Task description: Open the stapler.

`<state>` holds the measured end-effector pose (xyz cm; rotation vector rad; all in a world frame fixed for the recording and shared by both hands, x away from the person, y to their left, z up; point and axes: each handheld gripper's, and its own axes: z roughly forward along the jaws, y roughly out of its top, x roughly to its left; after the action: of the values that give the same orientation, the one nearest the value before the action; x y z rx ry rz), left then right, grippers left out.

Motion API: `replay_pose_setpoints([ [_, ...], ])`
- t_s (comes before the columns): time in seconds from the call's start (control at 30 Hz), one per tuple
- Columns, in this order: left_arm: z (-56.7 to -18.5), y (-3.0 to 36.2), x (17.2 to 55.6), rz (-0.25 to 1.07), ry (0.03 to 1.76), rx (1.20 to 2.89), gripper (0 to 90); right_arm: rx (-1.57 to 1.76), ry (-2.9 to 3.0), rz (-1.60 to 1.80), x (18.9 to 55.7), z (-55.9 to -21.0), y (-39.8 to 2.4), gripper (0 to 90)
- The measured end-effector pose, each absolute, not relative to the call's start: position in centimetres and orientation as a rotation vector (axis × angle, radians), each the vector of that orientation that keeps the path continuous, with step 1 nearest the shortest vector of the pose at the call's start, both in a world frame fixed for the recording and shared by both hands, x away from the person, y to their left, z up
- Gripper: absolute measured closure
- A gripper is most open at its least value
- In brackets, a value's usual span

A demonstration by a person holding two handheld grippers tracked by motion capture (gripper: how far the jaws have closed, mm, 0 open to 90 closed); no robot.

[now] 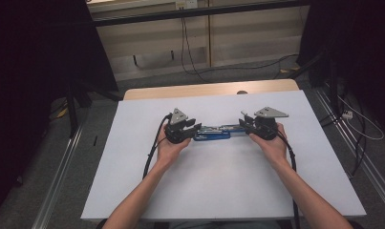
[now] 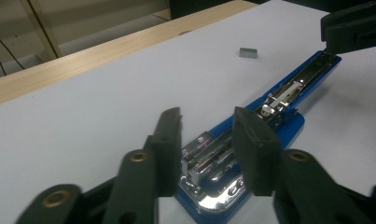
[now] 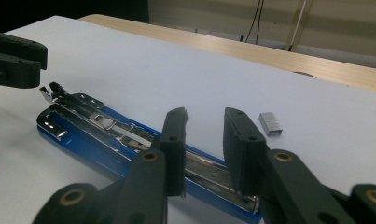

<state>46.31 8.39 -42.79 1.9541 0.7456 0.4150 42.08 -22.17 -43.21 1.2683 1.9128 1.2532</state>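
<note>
A blue stapler (image 1: 214,133), folded open flat with its chrome staple track showing, lies on the white table top (image 1: 214,186) between my two grippers. My left gripper (image 1: 197,128) stands at the stapler's left end. In the left gripper view its jaws (image 2: 206,123) are apart, with the chrome end of the stapler (image 2: 288,93) just beyond and below them; the pads do not press on it. My right gripper (image 1: 242,125) stands at the other end, its jaws (image 3: 205,121) also apart over the stapler (image 3: 97,130). A small grey block of staples (image 3: 271,124) (image 2: 248,52) lies loose beside it.
A wooden strip (image 1: 209,89) runs along the table's far edge. Cables (image 1: 190,57) hang and trail over the floor behind. Dark stands (image 1: 73,100) flank the table. Each gripper's cable (image 1: 152,152) runs back along the forearm.
</note>
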Motion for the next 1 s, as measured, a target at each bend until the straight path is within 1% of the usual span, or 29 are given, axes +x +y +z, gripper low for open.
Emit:
replay_pose_setpoints([
  [0.03, -42.8, 8.4, 46.3, 0.414, 0.756, 1.951, 58.7, 1.275, 1.913, 1.253, 42.1, -43.2, -22.2, 65.8],
  [0.07, -42.8, 8.4, 46.2, 0.409, 0.771, 1.947, 58.7, 1.275, 1.913, 1.253, 42.1, -43.2, -22.2, 65.8],
  [0.1, -42.8, 8.5, 46.2, 0.41, 0.784, 1.945, 47.5, 1.287, 1.916, 1.243, 42.1, -43.1, -22.3, 61.4],
  [0.13, -42.8, 8.5, 46.2, 0.413, 0.791, 1.951, 47.5, 1.287, 1.916, 1.243, 42.1, -43.1, -22.3, 61.4],
  [0.17, -42.9, 8.6, 46.2, 0.407, 0.805, 1.949, 43.5, 1.288, 1.917, 1.245, 42.1, -43.1, -22.3, 58.8],
  [0.2, -42.9, 8.6, 46.2, 0.407, 0.813, 1.952, 39.7, 1.284, 1.919, 1.249, 42.1, -43.1, -22.3, 55.5],
  [0.23, -42.9, 8.6, 46.2, 0.416, 0.821, 1.956, 31.3, 1.282, 1.92, 1.255, 42.1, -43.1, -22.2, 47.5],
  [0.27, -43.0, 8.6, 46.1, 0.429, 0.825, 1.956, 31.3, 1.282, 1.92, 1.255, 42.1, -43.1, -22.2, 47.5],
  [0.33, -42.9, 8.7, 46.2, 0.443, 0.826, 1.955, 24.9, 1.274, 1.915, 1.254, 42.2, -43.2, -22.1, 38.3],
  [0.37, -42.8, 8.8, 46.2, 0.459, 0.83, 1.952, 17.0, 1.258, 1.921, 1.258, 42.3, -43.3, -21.9, 35.9],
  [0.4, -42.8, 8.8, 46.2, 0.466, 0.839, 1.944, 12.3, 1.255, 1.924, 1.254, 42.2, -43.3, -21.9, 33.6],
  [0.43, -42.8, 8.9, 46.3, 0.459, 0.854, 1.933, 12.3, 1.255, 1.924, 1.254, 42.2, -43.3, -21.9, 33.6],
  [0.47, -42.7, 9.1, 46.3, 0.448, 0.858, 1.935, 5.6, 1.244, 1.914, 1.239, 42.3, -43.3, -21.8, 24.9],
  [0.5, -42.8, 9.2, 46.3, 0.439, 0.853, 1.936, 5.6, 1.244, 1.914, 1.239, 42.3, -43.3, -21.8, 24.9],
  [0.53, -42.8, 9.4, 46.2, 0.437, 0.844, 1.944, 4.2, 1.246, 1.907, 1.238, 42.4, -43.4, -21.8, 22.1],
  [0.57, -42.8, 9.6, 46.1, 0.436, 0.828, 1.946, 4.0, 1.244, 1.895, 1.218, 42.5, -43.3, -21.7, 15.7],
  [0.6, -42.8, 9.8, 46.1, 0.433, 0.818, 1.943, 4.0, 1.244, 1.895, 1.218, 42.5, -43.3, -21.7, 15.7],
  [0.67, -42.5, 10.2, 46.0, 0.432, 0.816, 1.934, 4.9, 1.243, 1.89, 1.219, 42.6, -43.2, -21.6, 12.6],
  [0.7, -42.3, 10.4, 45.8, 0.424, 0.823, 1.901, 5.6, 1.244, 1.891, 1.227, 42.6, -43.2, -21.6, 11.7],
  [0.77, -42.0, 10.5, 45.6, 0.429, 0.807, 1.882, 4.9, 1.263, 1.895, 1.238, 42.6, -43.2, -21.7, 5.9],
  [1.0, -41.7, 10.6, 44.4, 0.437, 0.772, 1.926, 5.1, 1.261, 1.895, 1.262, 42.6, -43.0, -22.0, 5.3],
])
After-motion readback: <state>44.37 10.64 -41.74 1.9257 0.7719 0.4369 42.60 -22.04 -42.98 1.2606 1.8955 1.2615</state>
